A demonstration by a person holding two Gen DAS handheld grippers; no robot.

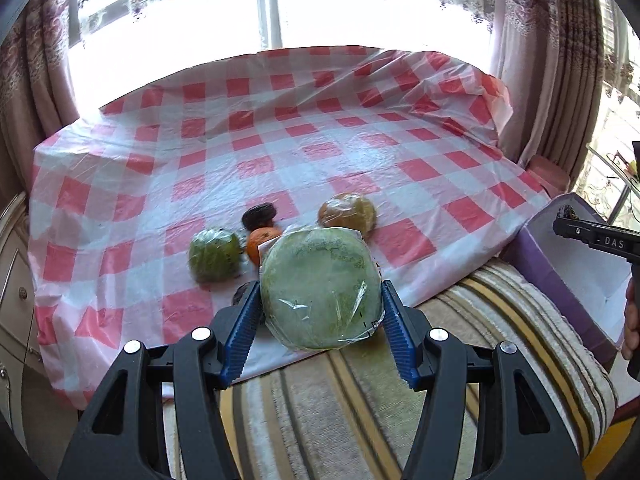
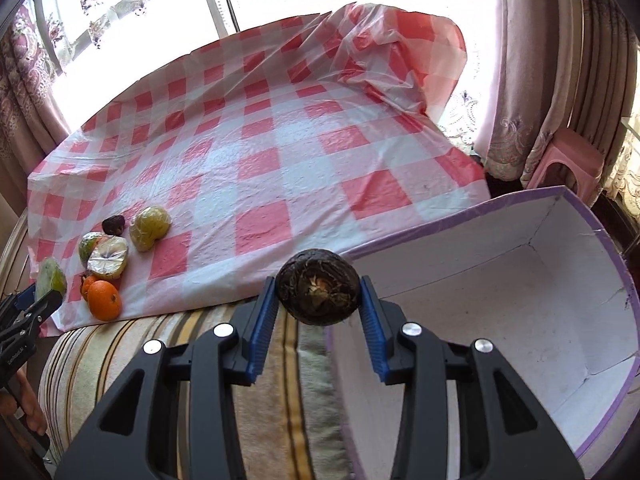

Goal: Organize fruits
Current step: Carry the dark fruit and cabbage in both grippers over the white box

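My left gripper (image 1: 320,286) is shut on a large round green fruit in clear wrap (image 1: 320,304), held above the near edge of the red-checked cloth (image 1: 280,152). On the cloth behind it lie a smaller wrapped green fruit (image 1: 214,256), an orange (image 1: 262,242), a dark fruit (image 1: 259,216) and a wrapped yellow-brown fruit (image 1: 347,210). My right gripper (image 2: 318,284) is shut on a dark round fruit (image 2: 318,292), held by the left rim of the purple-edged box (image 2: 520,300). The box's white inside shows nothing in it.
A striped cushion (image 1: 360,400) runs along the front, under both grippers. The box (image 1: 560,272) stands on it at the right. A pink stool (image 2: 568,164) and curtains stand beyond the box. The cloth bunches up at the far right corner (image 2: 400,52).
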